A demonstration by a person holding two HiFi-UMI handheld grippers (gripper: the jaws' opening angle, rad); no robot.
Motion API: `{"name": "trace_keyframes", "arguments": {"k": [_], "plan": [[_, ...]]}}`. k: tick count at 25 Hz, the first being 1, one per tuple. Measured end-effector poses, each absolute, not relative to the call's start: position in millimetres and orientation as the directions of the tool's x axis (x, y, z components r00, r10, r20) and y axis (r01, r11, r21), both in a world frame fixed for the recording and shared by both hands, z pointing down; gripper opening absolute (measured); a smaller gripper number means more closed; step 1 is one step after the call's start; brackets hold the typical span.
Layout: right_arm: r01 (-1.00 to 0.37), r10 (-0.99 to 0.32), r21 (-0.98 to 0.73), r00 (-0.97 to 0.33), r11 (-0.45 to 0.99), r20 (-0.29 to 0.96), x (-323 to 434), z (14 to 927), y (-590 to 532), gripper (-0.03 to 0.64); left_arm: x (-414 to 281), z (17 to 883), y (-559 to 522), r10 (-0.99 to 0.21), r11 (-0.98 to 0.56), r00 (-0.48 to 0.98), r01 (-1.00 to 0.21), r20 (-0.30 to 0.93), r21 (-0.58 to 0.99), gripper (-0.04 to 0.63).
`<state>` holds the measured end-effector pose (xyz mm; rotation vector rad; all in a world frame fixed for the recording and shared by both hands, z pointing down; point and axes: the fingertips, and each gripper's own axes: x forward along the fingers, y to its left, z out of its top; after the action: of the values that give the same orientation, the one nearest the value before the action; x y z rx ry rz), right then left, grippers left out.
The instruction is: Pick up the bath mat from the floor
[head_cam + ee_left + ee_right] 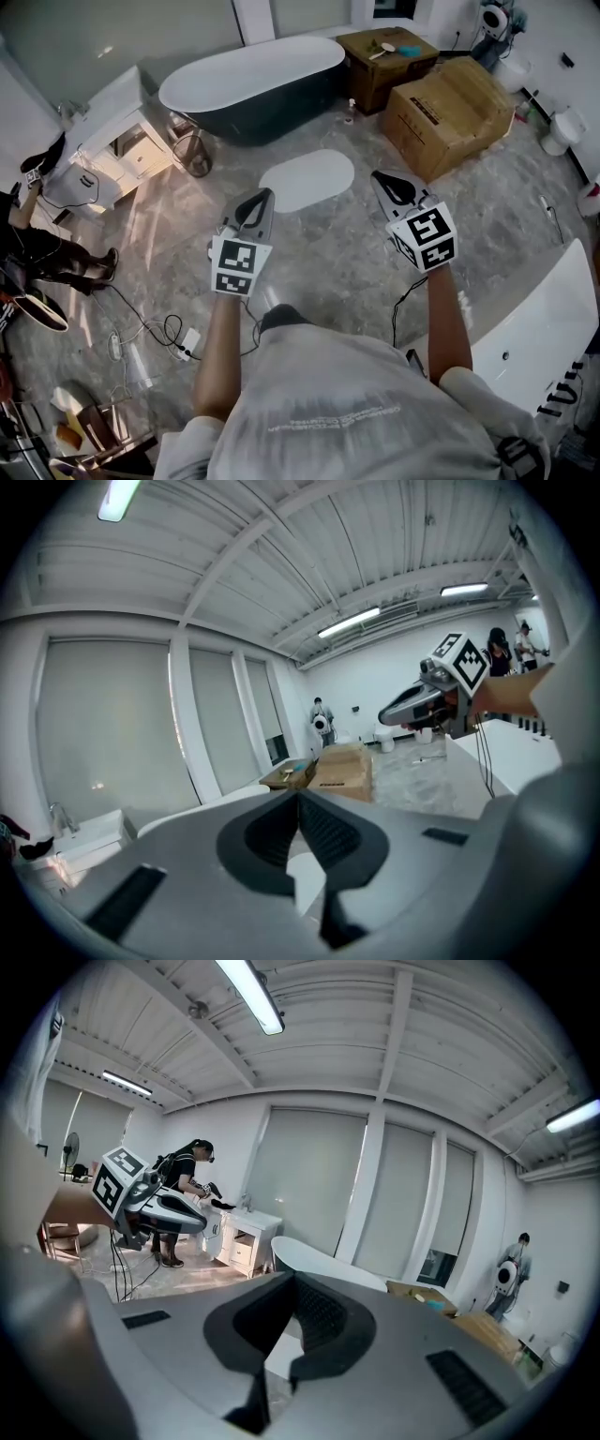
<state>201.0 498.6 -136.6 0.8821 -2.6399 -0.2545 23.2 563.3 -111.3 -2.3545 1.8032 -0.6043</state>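
The bath mat [307, 180], a white oval, lies flat on the grey marble floor in front of the bathtub. My left gripper [265, 195] hovers over the mat's near left edge, jaws shut and holding nothing. My right gripper [377, 176] hangs just right of the mat, also shut and empty. In the left gripper view the jaws of the left gripper [298, 796] meet at the tip, a strip of the bath mat [306, 872] shows below them, and the right gripper [420, 702] floats at the right. The right gripper [294, 1277] has its jaws closed, with the left gripper [155, 1207] beside it.
A dark bathtub [253, 82] stands behind the mat. Cardboard boxes [452, 114] and a brown crate [384, 58] sit at the back right, a white cabinet [112, 155] at the left. Cables [159, 330] trail on the floor. A white tub rim [539, 323] is at the right. A person [37, 246] stands at the far left.
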Motion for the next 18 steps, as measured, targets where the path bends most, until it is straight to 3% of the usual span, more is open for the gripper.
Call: {"name": "trace_keyframes", "arguments": {"k": [11, 18], "plan": [[-0.589, -0.599, 0.124, -0.761, 0.799, 0.249, 211.3, -124.7, 415.9, 0.014, 17.2, -96.0, 481.4, -0.937, -0.301, 0.221, -0.904, 0.270, -0.304, 0.018], [-0.626, -0.647, 0.176, -0.704, 0.760, 0.292, 180.6, -114.5, 310.7, 0.015, -24.8, -73.4, 369.1, -0.926, -0.318, 0.236, -0.908, 0.294, -0.272, 0.018]]}}
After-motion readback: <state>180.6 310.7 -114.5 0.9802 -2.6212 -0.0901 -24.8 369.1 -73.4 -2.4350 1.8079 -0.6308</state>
